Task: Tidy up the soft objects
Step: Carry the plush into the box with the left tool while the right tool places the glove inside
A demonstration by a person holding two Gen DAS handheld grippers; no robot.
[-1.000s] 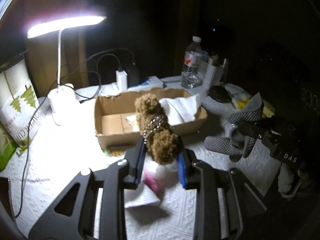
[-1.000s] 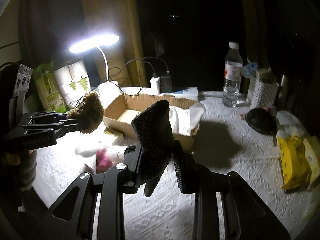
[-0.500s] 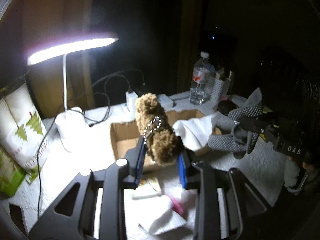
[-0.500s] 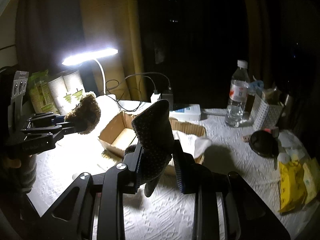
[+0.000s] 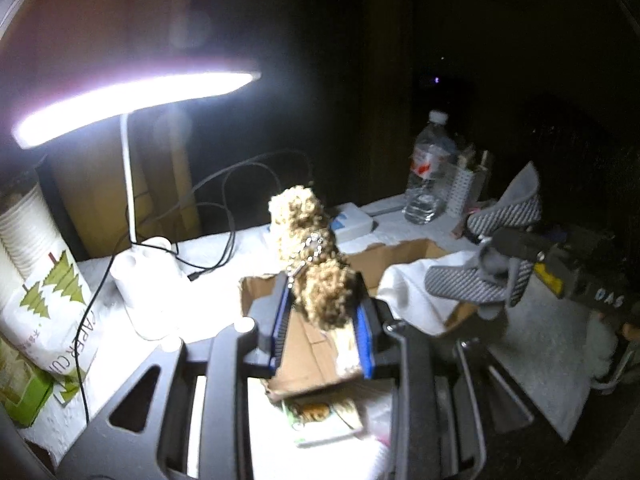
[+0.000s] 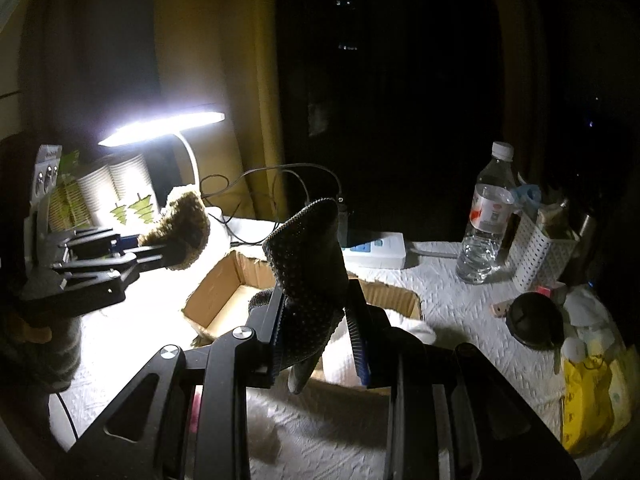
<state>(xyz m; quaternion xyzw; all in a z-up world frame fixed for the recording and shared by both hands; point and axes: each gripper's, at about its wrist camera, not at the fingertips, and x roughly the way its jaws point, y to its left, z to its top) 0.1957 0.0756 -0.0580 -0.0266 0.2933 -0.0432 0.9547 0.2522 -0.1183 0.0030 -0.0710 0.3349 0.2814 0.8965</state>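
Note:
My left gripper (image 5: 323,312) is shut on a curly brown plush toy (image 5: 310,248) with a bead chain and holds it above the near end of an open cardboard box (image 5: 394,258). The toy also shows in the right wrist view (image 6: 182,226), raised left of the box (image 6: 224,292). My right gripper (image 6: 318,320) is shut on a grey dotted sock (image 6: 310,264) and holds it upright over the box. The sock also shows in the left wrist view (image 5: 496,256), at the right. A white cloth (image 5: 412,292) lies in the box.
A lit desk lamp (image 5: 132,96) stands at the left, with a paper cup pack (image 5: 44,292) beside it. A water bottle (image 6: 488,216), a white holder (image 6: 538,252), a power strip (image 6: 376,250), a dark round object (image 6: 534,318) and yellow packets (image 6: 592,396) sit on the white-covered table.
Both grippers have risen and moved forward, bringing the plush toy and the sock over the box. The box now sits closer beneath them.

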